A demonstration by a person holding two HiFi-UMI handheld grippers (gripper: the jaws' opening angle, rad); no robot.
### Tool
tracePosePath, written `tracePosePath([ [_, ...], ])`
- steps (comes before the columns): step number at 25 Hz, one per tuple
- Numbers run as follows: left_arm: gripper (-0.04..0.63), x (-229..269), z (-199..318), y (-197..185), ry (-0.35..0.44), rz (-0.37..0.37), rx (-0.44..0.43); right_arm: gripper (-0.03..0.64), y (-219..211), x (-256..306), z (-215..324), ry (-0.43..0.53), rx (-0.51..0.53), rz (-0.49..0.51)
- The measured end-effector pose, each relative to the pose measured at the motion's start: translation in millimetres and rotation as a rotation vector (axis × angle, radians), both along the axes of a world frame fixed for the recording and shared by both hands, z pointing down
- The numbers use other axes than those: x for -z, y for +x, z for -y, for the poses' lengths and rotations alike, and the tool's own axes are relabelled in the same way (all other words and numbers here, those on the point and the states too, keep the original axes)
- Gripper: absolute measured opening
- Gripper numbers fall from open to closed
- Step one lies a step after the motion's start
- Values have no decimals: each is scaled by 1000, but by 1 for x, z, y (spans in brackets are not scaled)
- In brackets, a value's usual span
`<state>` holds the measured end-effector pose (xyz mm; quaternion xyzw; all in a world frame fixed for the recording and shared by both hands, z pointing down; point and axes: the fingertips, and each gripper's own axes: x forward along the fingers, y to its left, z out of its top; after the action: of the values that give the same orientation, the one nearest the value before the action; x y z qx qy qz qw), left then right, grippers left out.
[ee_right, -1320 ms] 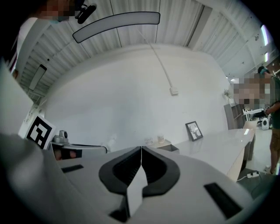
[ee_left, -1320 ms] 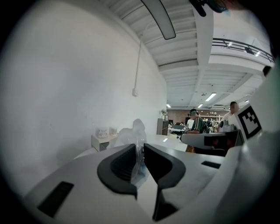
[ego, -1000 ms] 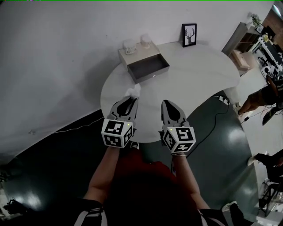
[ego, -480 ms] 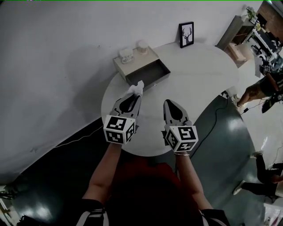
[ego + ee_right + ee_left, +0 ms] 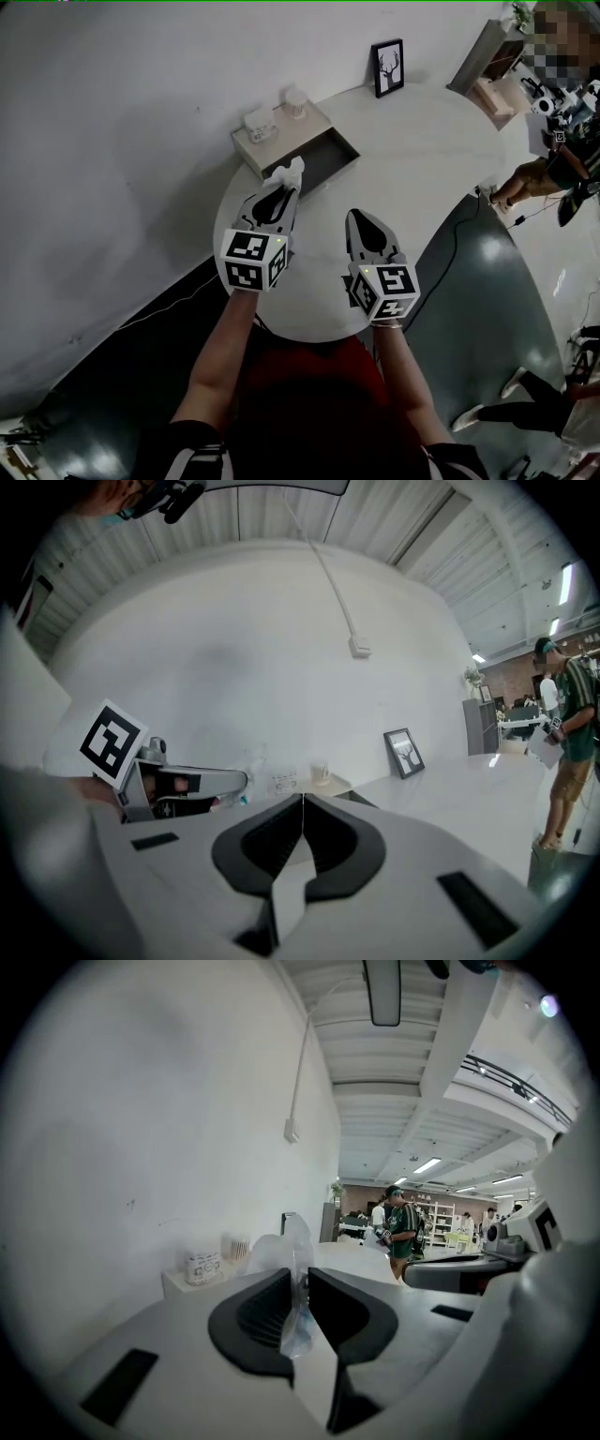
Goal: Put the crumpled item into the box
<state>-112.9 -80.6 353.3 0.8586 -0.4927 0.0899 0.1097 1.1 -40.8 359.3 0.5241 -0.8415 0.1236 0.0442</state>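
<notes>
The left tongs [image 5: 281, 192] pinch a crumpled, thin, translucent white wrapper [image 5: 291, 172] at the near corner of the open grey box [image 5: 330, 155], which lies at their 1 o'clock. The wrapper looks light, soft and springy, and is best held by its bunched middle. The right tongs [image 5: 362, 223] are pressed together on nothing above the round white desk [image 5: 431, 159], and the box's near rim seems the only edge to pass.

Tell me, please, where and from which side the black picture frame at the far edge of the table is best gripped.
Probably by its top edge, coming from above. The picture frame stands nearly upright on the round table and is thin front to back, so the jaws can pinch across its thickness there. The right gripper, shut and empty, is the free one.
</notes>
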Motion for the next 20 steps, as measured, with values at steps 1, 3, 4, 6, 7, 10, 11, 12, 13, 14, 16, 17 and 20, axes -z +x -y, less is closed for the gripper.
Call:
tracePosePath([
  [1,75,-1,5,0,-3,4,-3,15,1,-1,2,-4,-3,0],
  [3,74,-3,14,0,-9,14,-6,15,2,-3,8,-11,-7,1],
  [4,75,-4,19,0,-11,20,-6,15,3,-4,11,-13,-7,2],
  [6,75,-8,29,1,-14,33,-2,15,6,-5,18,-14,-7,3],
  [7,74,-10,34,1,-18,38,1,15,7,-6,22,-14,-6,3],
  [10,75,-20,50,5,-35,50,7,15,9,-11,35,-19,6,0],
  [11,75,-23,54,7,-43,55,2,15,9,-13,38,-23,13,-1],
  [12,74,-27,59,10,-52,61,-4,15,9,-15,42,-28,20,-4],
  [13,75,-30,64,12,-59,66,-11,15,9,-16,46,-32,27,-8],
  [14,75,-34,69,16,-66,71,-17,15,10,-18,51,-36,30,-11],
  [16,75,-40,79,22,-78,82,-27,15,12,-20,61,-45,33,-12],
  [17,74,-43,84,25,-83,87,-31,15,12,-22,65,-49,36,-11],
  [20,75,-51,97,36,-97,102,-47,15,14,-28,78,-59,48,-11],
])
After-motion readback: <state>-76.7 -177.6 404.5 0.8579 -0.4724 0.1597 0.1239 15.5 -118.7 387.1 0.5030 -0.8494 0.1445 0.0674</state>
